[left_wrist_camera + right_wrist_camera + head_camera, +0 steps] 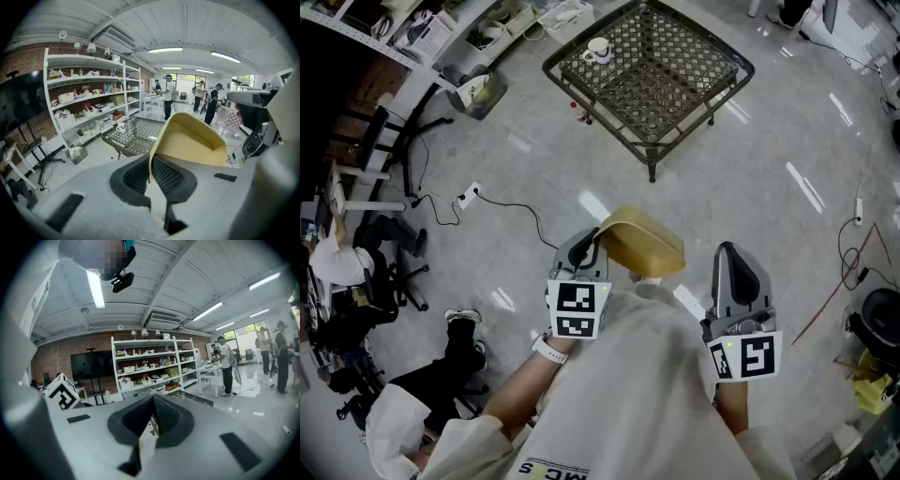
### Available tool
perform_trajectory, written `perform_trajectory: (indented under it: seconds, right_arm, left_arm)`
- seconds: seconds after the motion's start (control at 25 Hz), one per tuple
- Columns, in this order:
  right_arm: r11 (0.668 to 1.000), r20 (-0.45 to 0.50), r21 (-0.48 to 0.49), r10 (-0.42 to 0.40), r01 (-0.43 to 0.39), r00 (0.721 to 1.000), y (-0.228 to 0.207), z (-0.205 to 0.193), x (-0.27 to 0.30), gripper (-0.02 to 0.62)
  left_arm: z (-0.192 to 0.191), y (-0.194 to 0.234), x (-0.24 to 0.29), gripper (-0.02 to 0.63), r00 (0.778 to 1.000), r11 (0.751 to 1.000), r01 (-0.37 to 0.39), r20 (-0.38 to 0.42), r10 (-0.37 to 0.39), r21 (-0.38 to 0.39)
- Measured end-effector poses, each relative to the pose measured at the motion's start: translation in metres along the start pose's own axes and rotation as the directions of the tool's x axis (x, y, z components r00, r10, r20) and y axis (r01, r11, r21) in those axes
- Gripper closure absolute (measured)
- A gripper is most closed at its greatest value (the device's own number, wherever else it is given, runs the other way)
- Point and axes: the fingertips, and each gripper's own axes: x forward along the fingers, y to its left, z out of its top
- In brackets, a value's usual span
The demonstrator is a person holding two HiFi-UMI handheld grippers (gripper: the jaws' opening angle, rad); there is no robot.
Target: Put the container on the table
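Grey glossy floor (750, 169), mesh table (675, 56) w/ mug (598, 50), white shelves (89, 93)

The container (190, 140) has its near rim hidden between the left gripper (151, 161) pads. Ahead of that gripper, the table (675, 75) is cut by the top edge; the mug (598, 49) there is too small to see inside.

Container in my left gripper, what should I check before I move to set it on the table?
1. Grip: left gripper shut on the container wall: ok.
2. Spare hand: right gripper shut, nothing in it: ok.
3. Position: container over the table: not ok, the table stands ahead across the floor.
4. Free spot on the table: ok, only a mug at one corner.
5. Container empty: cannot tell, its bottom is hidden.
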Motion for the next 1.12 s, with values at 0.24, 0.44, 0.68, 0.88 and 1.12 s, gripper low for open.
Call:
perform_trajectory:
  seconds: [0.24, 0.44, 0.68, 0.88, 1.12]
  right_arm:
    - [1.0, -0.007, 0.002, 0.0, 0.0, 1.0, 0.021, -0.004, -0.023, 0.578]
    - [1.0, -0.007, 0.018, -0.003, 0.003, 1.0, 0.022, -0.021, -0.039, 0.578]
    - [1.0, 0.009, 0.02, 0.014, -0.015, 1.0, 0.04, -0.01, -0.026, 0.578]
    - [0.999, -0.013, -0.012, 0.044, -0.044, 0.999, 0.063, -0.007, 0.005, 0.578]
    - [0.999, -0.021, -0.001, 0.042, -0.042, 0.999, 0.094, 0.011, 0.055, 0.578]
  left_arm:
    - [0.013, -0.005, -0.038, 0.572, 0.999, 1.0, 0.018, 0.05, -0.018, -0.007]
    - [0.01, -0.019, -0.043, 0.572, 0.996, 0.999, 0.032, 0.08, -0.032, 0.0]
    - [0.01, 0.006, -0.054, 0.572, 0.995, 0.999, 0.009, 0.099, -0.006, -0.034]
    - [0.013, 0.038, -0.052, 0.572, 0.993, 0.998, 0.011, 0.118, -0.004, -0.064]
    - [0.032, 0.095, -0.045, 0.572, 0.99, 0.996, 0.019, 0.144, -0.007, -0.083]
